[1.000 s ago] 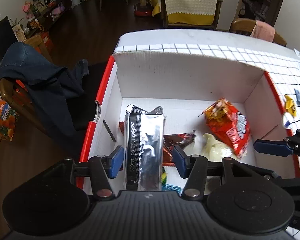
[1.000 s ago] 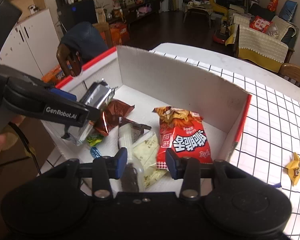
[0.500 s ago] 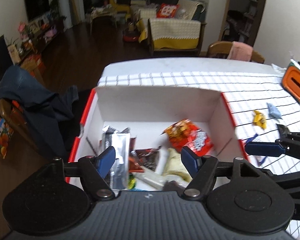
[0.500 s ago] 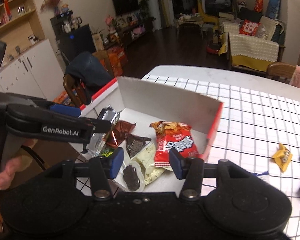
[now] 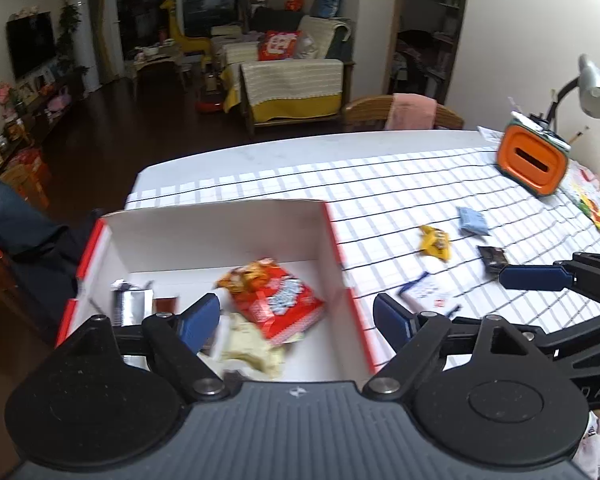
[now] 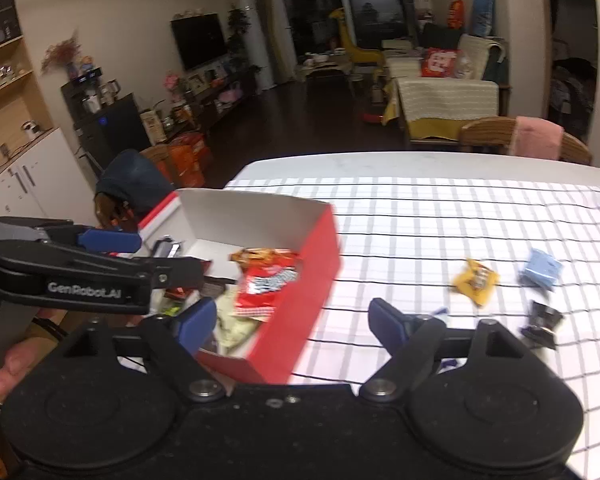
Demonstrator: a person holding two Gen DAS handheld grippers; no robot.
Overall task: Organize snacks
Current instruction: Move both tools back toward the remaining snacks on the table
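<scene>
A red-sided cardboard box [image 5: 332, 236] [image 6: 312, 280] on the checked table holds several snacks: a red chip bag [image 5: 276, 300] [image 6: 266, 280], a silver packet [image 5: 134, 308] and pale wrappers [image 5: 248, 340]. My left gripper [image 5: 296, 320] is open and empty above the box's near right part. My right gripper [image 6: 292, 320] is open and empty above the box's right wall. On the cloth to the right lie a yellow snack [image 5: 434, 242] [image 6: 476, 280], a light blue packet [image 5: 472, 222] [image 6: 540, 270] and a dark wrapper [image 5: 492, 258] [image 6: 542, 320].
An orange container [image 5: 532, 160] and a desk lamp [image 5: 594, 88] stand at the table's far right. A small white card [image 5: 428, 292] lies beside the box. A chair with a dark jacket [image 5: 8, 220] is left of the table, a wooden chair [image 5: 400, 112] behind it.
Both grippers rose and swung right, away from the box's inside, and opened wider. The silver packet that was between the left fingers now lies in the box. The loose snacks on the cloth came into view.
</scene>
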